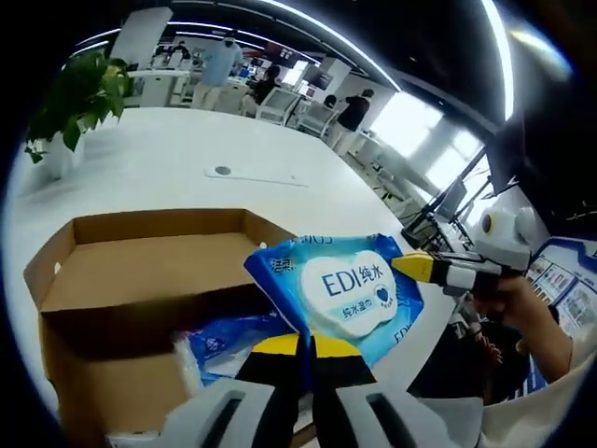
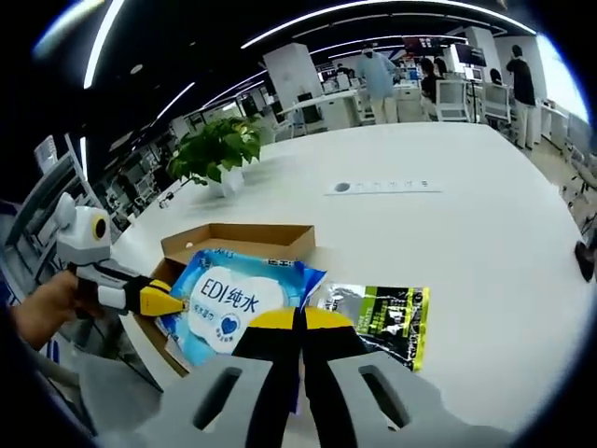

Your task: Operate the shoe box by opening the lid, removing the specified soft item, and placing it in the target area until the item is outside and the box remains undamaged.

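The open cardboard shoe box (image 1: 112, 280) stands on the white table, flaps spread; in the right gripper view the box (image 2: 238, 241) lies behind the pack. A blue-and-white wet-wipes pack (image 1: 345, 289) hangs above the box's near edge, with my left gripper (image 1: 304, 347) shut on its lower edge. My right gripper (image 1: 422, 267) comes in from the right and pinches the pack's corner. Seen from the right gripper (image 2: 300, 322), the pack (image 2: 229, 299) sits at its shut jaws, and the left gripper (image 2: 168, 301) holds the opposite edge. Another blue pack (image 1: 219, 341) lies inside the box.
A black-and-green pouch (image 2: 378, 322) lies on the table (image 2: 466, 243) right of the box. A potted plant (image 2: 219, 149) stands at the table's far side, with a cable plate (image 2: 382, 187) mid-table. People and desks are far behind. A hand (image 1: 522, 308) grips the right tool.
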{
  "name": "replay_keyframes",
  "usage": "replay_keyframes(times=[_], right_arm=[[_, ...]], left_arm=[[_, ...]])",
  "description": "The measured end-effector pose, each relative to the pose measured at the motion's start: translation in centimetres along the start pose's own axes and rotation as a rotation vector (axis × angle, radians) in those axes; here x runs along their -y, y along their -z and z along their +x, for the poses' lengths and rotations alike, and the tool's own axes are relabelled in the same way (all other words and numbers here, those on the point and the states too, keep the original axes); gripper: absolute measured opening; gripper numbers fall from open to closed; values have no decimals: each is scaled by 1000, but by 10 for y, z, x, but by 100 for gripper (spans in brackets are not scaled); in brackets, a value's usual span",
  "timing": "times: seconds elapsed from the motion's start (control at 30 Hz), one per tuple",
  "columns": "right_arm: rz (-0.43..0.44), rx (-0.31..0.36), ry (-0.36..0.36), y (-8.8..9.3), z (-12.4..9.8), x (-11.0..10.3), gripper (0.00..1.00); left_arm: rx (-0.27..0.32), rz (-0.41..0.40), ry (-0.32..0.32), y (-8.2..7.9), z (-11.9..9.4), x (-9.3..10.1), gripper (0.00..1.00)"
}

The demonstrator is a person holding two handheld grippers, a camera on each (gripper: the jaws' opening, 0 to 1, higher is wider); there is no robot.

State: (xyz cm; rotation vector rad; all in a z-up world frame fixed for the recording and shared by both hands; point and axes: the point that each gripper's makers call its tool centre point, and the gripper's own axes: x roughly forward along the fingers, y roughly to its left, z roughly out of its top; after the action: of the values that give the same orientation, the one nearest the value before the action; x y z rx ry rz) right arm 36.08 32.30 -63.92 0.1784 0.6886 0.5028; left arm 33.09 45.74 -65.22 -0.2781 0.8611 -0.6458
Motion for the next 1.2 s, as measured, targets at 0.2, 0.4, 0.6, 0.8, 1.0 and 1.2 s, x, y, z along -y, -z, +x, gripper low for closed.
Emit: replay_keyframes(times=[0.2, 0.4, 0.6, 0.8, 1.0, 1.2], right_arm=[[11, 5, 30, -2, -11, 23, 0], [22, 9, 62, -3, -21, 46, 0], [31, 8, 87, -4, -26, 67, 0], [41, 0, 103, -4, -20, 88, 0], [56, -23, 96, 3, -3, 104, 0], [51, -54, 94, 12, 18, 115, 0]], left_arm=[[-7, 16, 20, -5, 17, 19, 1], [-16, 37, 39, -10, 33, 34, 1], [-30, 55, 55, -16, 52, 47, 1], [-48, 71, 55, -19, 71, 52, 1], [-82, 93, 30, -19, 88, 46, 1], [-144, 177, -23, -13, 108, 34, 1]])
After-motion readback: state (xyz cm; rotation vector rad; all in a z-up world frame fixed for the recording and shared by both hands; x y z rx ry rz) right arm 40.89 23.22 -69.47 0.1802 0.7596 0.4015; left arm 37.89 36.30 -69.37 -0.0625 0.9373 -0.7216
